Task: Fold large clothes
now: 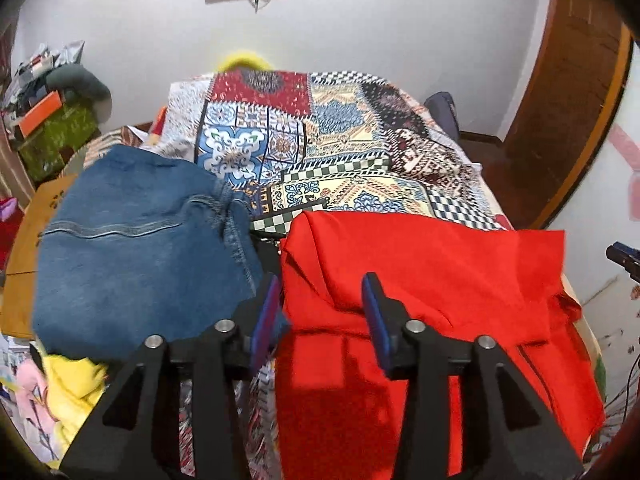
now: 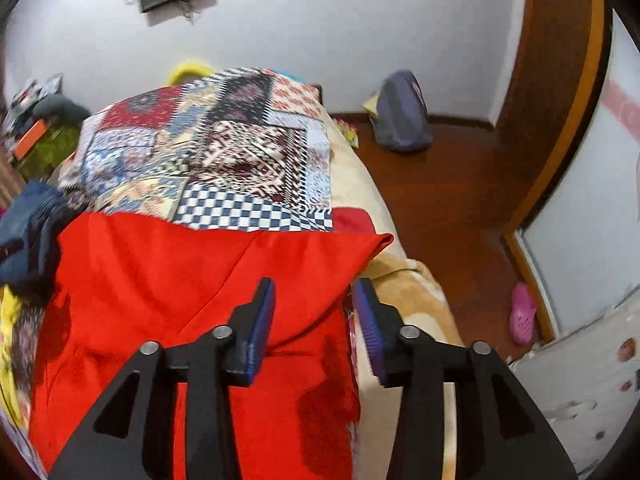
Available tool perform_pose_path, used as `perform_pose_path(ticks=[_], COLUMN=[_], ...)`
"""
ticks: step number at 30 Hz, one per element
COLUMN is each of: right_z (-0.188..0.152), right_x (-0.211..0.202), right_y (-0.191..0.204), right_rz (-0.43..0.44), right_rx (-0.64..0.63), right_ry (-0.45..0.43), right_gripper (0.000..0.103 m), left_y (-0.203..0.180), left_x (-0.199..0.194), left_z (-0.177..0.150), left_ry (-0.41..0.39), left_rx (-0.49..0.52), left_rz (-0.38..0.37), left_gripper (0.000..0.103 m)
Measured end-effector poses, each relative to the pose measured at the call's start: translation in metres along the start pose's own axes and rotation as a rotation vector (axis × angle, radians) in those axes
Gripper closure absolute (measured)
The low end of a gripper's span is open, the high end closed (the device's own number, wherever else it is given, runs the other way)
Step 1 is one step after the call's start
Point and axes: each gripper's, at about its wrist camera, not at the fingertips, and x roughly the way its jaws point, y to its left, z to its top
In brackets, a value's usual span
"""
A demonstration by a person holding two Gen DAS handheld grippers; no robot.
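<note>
A large red garment lies spread and creased on the bed, and also shows in the right wrist view. My left gripper is open above its left part, holding nothing. My right gripper is open above the garment's right edge, near a pointed corner, holding nothing. Blue jeans lie folded to the left of the red garment; in the right wrist view they show at the far left.
A patchwork patterned cloth covers the far half of the bed. A beige blanket lies under the red garment at the bed's right edge. Yellow clothes sit at near left. The wooden floor holds a dark bag and a pink shoe.
</note>
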Motion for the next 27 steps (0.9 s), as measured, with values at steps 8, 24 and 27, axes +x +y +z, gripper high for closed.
perform_pose_path(ticks=[8,24,27], right_z=[-0.032,-0.131,-0.147], right_x=[-0.047,-0.023,-0.017], right_y=[0.013,0.002,0.000], right_rz=[0.061,0.102,0.120], right_rx=[-0.043,0.037,0.058], right_ry=[-0.014,0.190,0.221], right_gripper=[0.042,0.042,0.042], left_y=[0.010,0.027,0.024], left_x=[-0.063,-0.033,-0.025], left_z=[-0.044,-0.168,-0.186], left_ry=[0.017,0.322,0.356], left_rx=[0.060,-0.032,-0.047], left_rz=[0.021,-0.101,-0.127], left_gripper=[0.032,0.032,0.032])
